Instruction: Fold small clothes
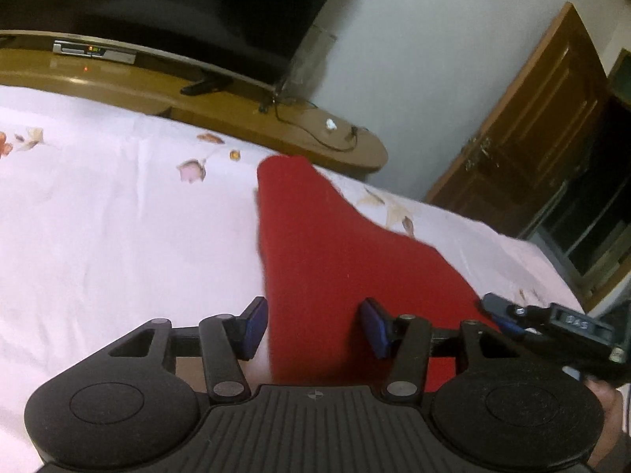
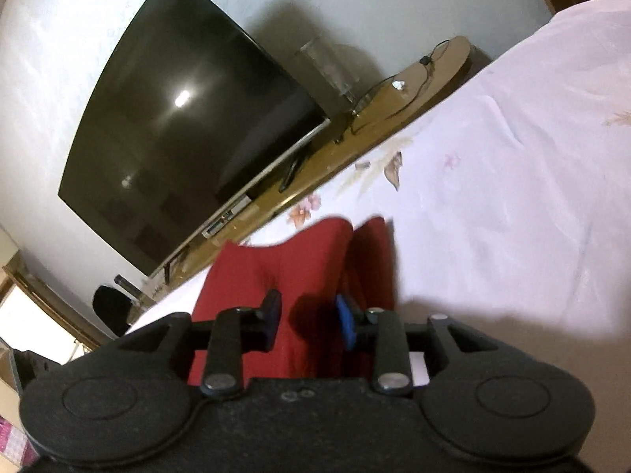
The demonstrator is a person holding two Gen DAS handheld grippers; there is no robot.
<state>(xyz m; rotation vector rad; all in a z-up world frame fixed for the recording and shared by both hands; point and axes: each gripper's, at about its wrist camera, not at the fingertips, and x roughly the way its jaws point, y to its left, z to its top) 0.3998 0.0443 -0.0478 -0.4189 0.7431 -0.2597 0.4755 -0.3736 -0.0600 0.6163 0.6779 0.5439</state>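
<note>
A small red garment (image 1: 315, 236) lies on the white flowered bed sheet (image 1: 118, 216), one narrow part reaching away toward the wooden stand. My left gripper (image 1: 313, 327) hovers over its near end, open, with blue pads (image 1: 254, 325) apart and red cloth showing between them, not pinched. At the garment's right edge, my right gripper (image 1: 495, 309) pokes in. In the right wrist view the red garment (image 2: 299, 260) shows two lobes side by side. The right gripper (image 2: 307, 319) is open above it, its fingers (image 2: 345, 321) clear of the cloth.
A long wooden stand (image 1: 276, 118) runs along the far side of the bed, carrying a big dark television (image 2: 189, 126), a set-top box (image 1: 94, 51), a clear container (image 2: 327, 63) and a cable (image 1: 315, 134). A brown wooden door (image 1: 532, 130) stands at the right.
</note>
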